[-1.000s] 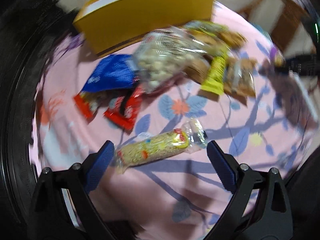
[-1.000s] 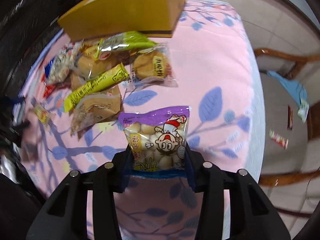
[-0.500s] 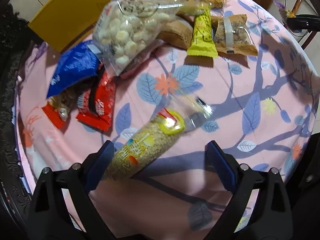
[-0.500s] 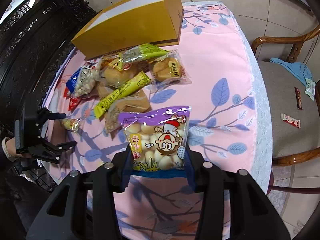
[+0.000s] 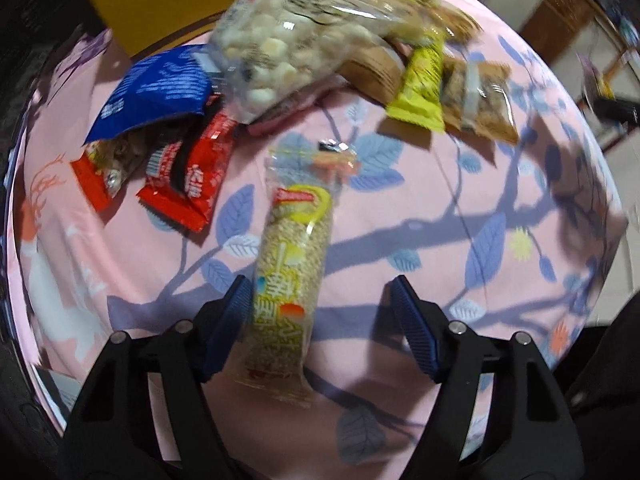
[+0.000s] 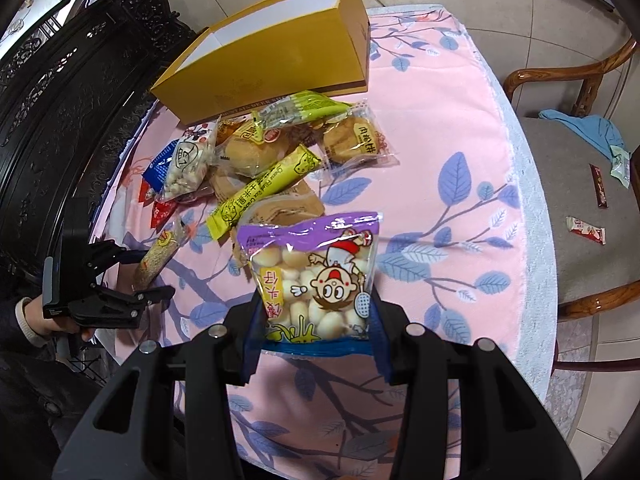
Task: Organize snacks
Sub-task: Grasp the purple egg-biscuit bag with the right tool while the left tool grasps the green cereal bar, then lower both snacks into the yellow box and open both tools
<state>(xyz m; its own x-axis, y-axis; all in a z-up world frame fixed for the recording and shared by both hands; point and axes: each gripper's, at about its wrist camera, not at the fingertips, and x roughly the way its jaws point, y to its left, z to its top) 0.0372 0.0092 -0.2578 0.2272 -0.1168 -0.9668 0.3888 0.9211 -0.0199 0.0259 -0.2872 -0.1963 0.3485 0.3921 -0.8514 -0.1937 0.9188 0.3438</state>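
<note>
My left gripper [image 5: 318, 300] is open around the near end of a long clear-wrapped rice-puff bar [image 5: 294, 272] lying on the pink tablecloth; the bar touches its left finger. The bar also shows in the right wrist view [image 6: 158, 254], with the left gripper [image 6: 150, 274] around it. My right gripper [image 6: 316, 316] is shut on a purple-topped bag of round biscuits [image 6: 316, 276] and holds it above the table. An open yellow box [image 6: 272, 60] stands at the table's far side.
A heap of snacks lies before the box: blue packet [image 5: 160, 92], red packets [image 5: 188, 176], clear bag of white puffs [image 5: 280, 44], yellow-green stick [image 5: 422, 84], bread packs [image 6: 356, 140]. A wooden chair [image 6: 580, 208] with small wrappers stands right of the table.
My left gripper has moved over the rice-puff bar and its jaws have narrowed; the bar now lies lengthwise between them. My right gripper still holds the biscuit bag, with little movement.
</note>
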